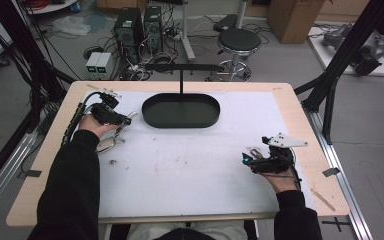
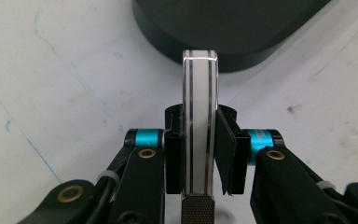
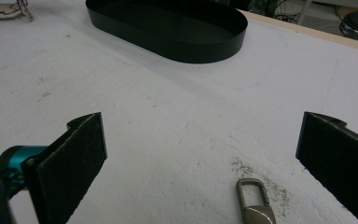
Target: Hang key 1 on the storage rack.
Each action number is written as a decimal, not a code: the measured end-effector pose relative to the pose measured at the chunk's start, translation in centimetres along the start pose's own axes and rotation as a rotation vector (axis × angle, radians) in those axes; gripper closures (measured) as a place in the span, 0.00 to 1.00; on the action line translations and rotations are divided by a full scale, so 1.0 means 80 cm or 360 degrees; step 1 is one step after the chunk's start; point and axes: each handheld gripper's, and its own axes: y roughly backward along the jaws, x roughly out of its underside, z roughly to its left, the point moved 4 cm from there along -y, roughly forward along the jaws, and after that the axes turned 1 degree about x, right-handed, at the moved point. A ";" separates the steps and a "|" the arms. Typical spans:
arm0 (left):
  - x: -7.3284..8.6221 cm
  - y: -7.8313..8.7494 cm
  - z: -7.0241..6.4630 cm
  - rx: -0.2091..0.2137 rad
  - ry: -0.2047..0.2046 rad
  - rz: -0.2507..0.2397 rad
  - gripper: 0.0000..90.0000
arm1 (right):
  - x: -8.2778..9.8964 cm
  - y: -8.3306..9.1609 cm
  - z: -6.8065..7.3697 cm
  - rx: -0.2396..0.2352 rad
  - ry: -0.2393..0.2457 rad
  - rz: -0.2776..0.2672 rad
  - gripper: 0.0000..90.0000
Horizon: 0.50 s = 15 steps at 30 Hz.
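The left gripper (image 2: 200, 154) has its two black jaws clamped on a flat white tag with thin dark stripes and a silvery rim (image 2: 199, 126), held edge-on. A knurled metal stub at the tag's lower end is cut off by the bottom of the left gripper view, so what hangs from it cannot be made out there. In the high view this left gripper (image 1: 125, 120) sits near the left edge of the white mat (image 1: 180, 170), just beside the left end of the black oval metal tray (image 1: 181, 110). Below it a pale oval fob with a ring (image 1: 106, 144) lies by the sleeve, too small to read.

The right gripper (image 3: 200, 149) has its jaws standing wide apart, nothing between the pads. A bronze-coloured metal snap clip (image 3: 254, 200) lies on the mat between them, its lower part cut off by the frame's edge. In the high view the right gripper (image 1: 250, 157) sits near the right edge of the mat, well apart from the tray.
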 end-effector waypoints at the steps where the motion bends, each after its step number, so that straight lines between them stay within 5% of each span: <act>1: -0.002 0.006 -0.001 0.0017 0.0005 -0.0029 0.83 | 0.000 0.000 0.000 0.0002 0.0005 0.0001 0.01; 15: -0.046 0.077 -0.022 0.0283 0.0049 -0.0365 0.83 | -0.004 0.001 0.003 0.0006 0.0017 -0.0004 0.01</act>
